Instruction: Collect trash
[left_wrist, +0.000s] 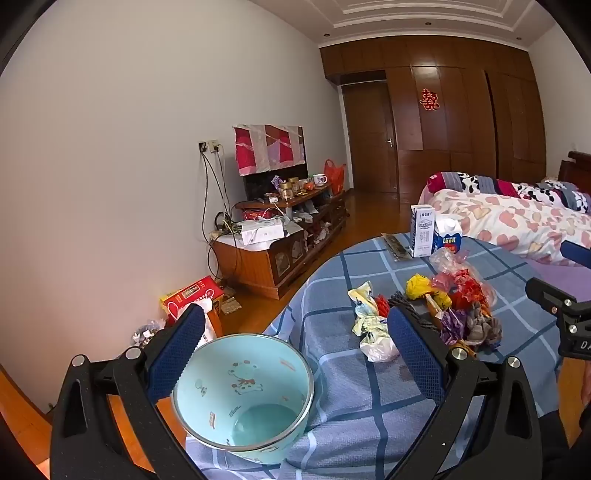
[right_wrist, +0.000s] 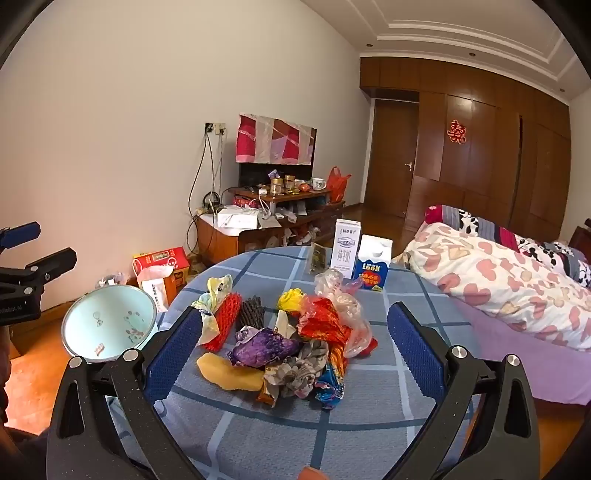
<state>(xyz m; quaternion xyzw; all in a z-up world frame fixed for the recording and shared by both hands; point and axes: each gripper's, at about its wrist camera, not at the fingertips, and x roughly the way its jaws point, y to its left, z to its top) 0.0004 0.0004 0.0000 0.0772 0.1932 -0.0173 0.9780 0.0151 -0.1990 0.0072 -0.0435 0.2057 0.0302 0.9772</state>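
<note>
Crumpled red, purple, yellow and grey wrappers form the trash (right_wrist: 295, 343), heaped mid-table (right_wrist: 369, 406) on blue checked cloth. Two cartons (right_wrist: 360, 254) stand behind the trash; a pale blue bowl (left_wrist: 242, 397) sits left of it. Left gripper (left_wrist: 295, 354) and right gripper (right_wrist: 295, 350) gape empty.

You've got two grippers: left gripper (left_wrist: 295, 339) and right gripper (right_wrist: 295, 334), two blue-padded fingers each. One light blue bowl (left_wrist: 242, 397). Two cartons standing side by side: one white carton (right_wrist: 346, 248), one blue carton (right_wrist: 373, 266). One round table in a blue checked tablecloth (right_wrist: 369, 398). One trash pile (right_wrist: 295, 343) of crumpled wrappers and bags, roughly a dozen pieces; overlap blocks an exact count. One dark flat packet (right_wrist: 318, 259) left of the cartons.
</note>
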